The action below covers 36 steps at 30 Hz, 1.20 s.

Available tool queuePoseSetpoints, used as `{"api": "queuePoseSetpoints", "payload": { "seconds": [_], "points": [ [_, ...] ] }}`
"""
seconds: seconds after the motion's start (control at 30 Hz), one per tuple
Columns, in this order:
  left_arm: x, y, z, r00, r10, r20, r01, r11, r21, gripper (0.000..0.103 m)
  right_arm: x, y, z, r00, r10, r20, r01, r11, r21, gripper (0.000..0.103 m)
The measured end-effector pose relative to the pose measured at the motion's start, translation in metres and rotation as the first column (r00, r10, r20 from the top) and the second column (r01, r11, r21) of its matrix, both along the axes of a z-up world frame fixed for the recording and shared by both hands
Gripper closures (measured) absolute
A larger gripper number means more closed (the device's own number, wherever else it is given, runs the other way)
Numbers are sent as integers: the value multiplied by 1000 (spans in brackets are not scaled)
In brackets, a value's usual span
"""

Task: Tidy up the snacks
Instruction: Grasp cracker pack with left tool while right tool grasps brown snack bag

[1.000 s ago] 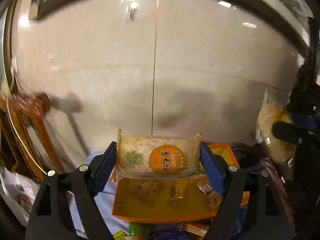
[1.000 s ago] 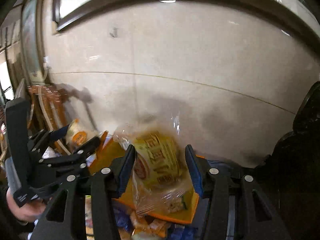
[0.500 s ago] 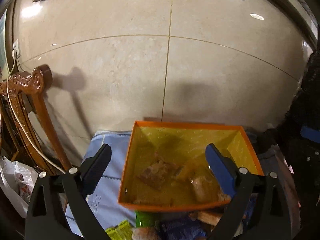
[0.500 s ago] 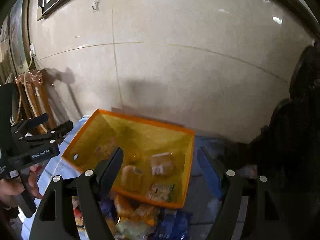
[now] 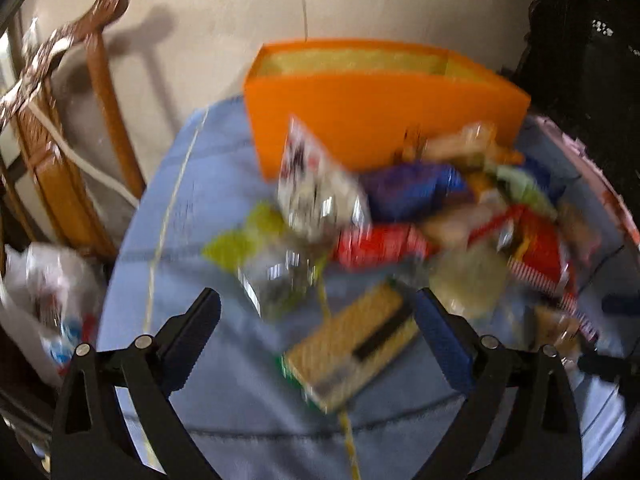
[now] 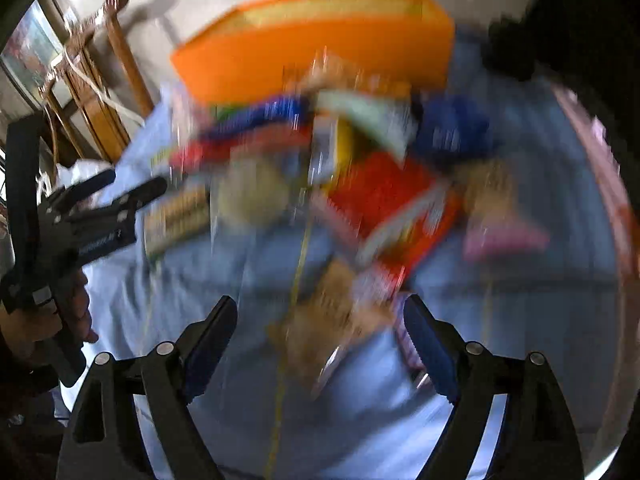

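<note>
Both grippers now tipped down from orange bin's inside toward snack pile on table; half a second ago they looked into bin. Left gripper spread wide, nothing between fingers, biscuit pack lying on blue cloth just ahead. Right gripper also wide, empty, over brownish packet. Snack pile heaped against orange bin near wall. Everything blurred; labels unreadable. Wooden chair at left.

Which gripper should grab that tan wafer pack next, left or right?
Left, probably. The left gripper is open with the wafer pack lying right between its fingers. The right gripper is open over a brown packet nearer the middle.
</note>
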State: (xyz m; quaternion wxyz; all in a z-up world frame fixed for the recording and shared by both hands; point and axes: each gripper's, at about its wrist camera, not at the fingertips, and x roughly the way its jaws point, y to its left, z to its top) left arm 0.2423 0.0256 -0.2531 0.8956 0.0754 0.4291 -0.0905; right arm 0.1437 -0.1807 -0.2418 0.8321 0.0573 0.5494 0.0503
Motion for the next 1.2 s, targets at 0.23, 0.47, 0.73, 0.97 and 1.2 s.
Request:
{"api": "queuePoseSetpoints", "payload": {
  "seconds": [0.23,0.47,0.73,0.97,1.2],
  "points": [
    [-2,-10,-19,1000,-23,17,23,1000,20,8,-8,13,-22,998,-64,-29,63,997,-47,17],
    [12,-29,-44,1000,-9,-9,9,1000,4,10,-3,25,-56,997,-32,-67,21,989,-149,30],
    [-4,-29,-43,996,-80,-26,78,993,-85,59,-14,37,-49,996,82,-45,-88,986,-144,64],
    [-37,-9,-40,992,-124,-8,122,985,-122,60,-22,19,-30,996,83,-8,-84,990,-110,64],
    [-59,-6,-25,985,-162,51,168,978,-126,60,-29,14,-18,996,88,17,-86,992,-89,64]
  ]
}}
